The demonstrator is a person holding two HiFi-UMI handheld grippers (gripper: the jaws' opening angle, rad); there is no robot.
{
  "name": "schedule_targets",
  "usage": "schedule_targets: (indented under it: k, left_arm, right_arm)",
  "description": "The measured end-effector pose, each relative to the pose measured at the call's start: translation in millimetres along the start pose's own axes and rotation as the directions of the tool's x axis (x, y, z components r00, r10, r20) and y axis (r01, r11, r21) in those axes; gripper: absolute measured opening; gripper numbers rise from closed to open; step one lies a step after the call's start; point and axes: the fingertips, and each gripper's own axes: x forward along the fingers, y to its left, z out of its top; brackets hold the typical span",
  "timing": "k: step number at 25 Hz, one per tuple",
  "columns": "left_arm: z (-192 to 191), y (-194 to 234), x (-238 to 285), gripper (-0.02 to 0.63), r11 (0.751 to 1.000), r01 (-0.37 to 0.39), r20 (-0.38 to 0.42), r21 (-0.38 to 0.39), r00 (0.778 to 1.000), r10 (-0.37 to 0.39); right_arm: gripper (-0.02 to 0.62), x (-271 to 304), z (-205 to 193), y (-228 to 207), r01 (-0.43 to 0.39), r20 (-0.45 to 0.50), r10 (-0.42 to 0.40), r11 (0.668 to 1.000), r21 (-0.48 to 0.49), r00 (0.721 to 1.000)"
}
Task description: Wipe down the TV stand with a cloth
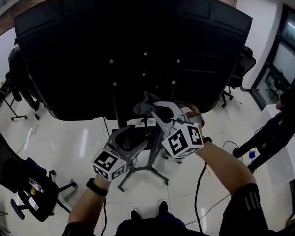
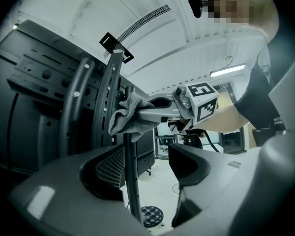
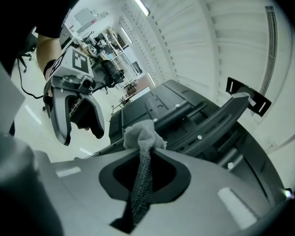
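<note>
One cloth in R gripper; L gripper agape round stand pole.

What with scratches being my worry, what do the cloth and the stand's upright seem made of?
Cloth: soft grey knitted or woven fabric, it seems; an open mesh weave shows along its stretched strand. Stand upright: probably metal with a dark, semi-matte painted coat; it is a thin rigid bar with drilled holes and bright screw heads.
</note>
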Motion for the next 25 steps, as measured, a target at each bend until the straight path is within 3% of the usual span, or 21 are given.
schedule_targets:
  k: [8,16,20,25]
  left_arm:
    - [81.3,-5.3,36.9,0.298,0.998,-0.02,0.079,0.064,0.997,0.015]
    - [132.4,7.8,73.6,0.298,0.993,-0.048,0.127,0.104,0.991,0.035]
    - [149.2,14.3,90.4,0.298,0.99,-0.061,0.149,0.127,0.988,0.042]
    - [156.7,14.4,107.2,0.298,0.989,-0.067,0.155,0.131,0.987,0.047]
  right_arm:
    - [0.015,-22.6,18.0,-111.2,0.049,0.073,-0.047,0.999,-0.024,0.996]
    - [0.015,-21.6,12.6,-196.5,0.065,0.08,-0.064,0.998,-0.012,0.995]
    - [0.015,-12.6,0.5,-215.9,0.011,0.063,-0.014,0.999,0.039,0.998]
    - [0.015,-1.3,-25.1,-226.6,-0.12,0.038,0.115,0.968,0.219,0.993]
